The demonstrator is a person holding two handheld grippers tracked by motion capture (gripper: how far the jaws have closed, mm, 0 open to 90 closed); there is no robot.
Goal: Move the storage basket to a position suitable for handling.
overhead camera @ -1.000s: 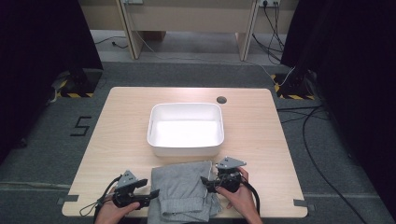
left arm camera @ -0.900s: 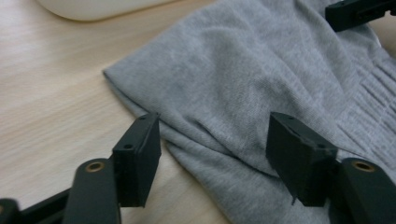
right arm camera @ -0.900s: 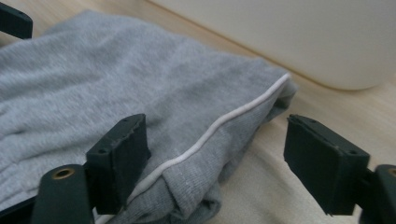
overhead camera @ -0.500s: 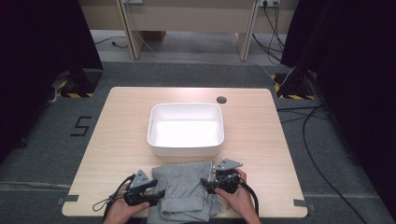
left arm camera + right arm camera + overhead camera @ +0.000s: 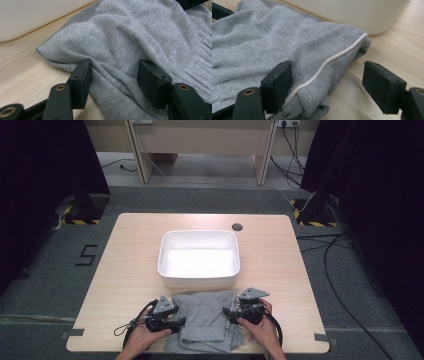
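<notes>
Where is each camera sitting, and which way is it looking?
High view: sits above the person's side, looking forward and down on the table, white bin and grey garment; both hands with the left gripper and right gripper show at the bottom.
Left gripper view: rides that gripper, looking along its jaws, which have just been closing with garment cloth between them.
Right gripper view: rides that gripper, facing the garment's white-piped edge.
Shared: all three show the garment and bin.

**Edges and blind spots**

The crumpled grey knit garment [image 5: 207, 320] runs off the high view's bottom edge, as do both forearms. In the left gripper view the white plastic tub [image 5: 37, 15] is cropped to a blurred wall; the garment's underside against the wooden tabletop [image 5: 402, 50] stays hidden
</notes>
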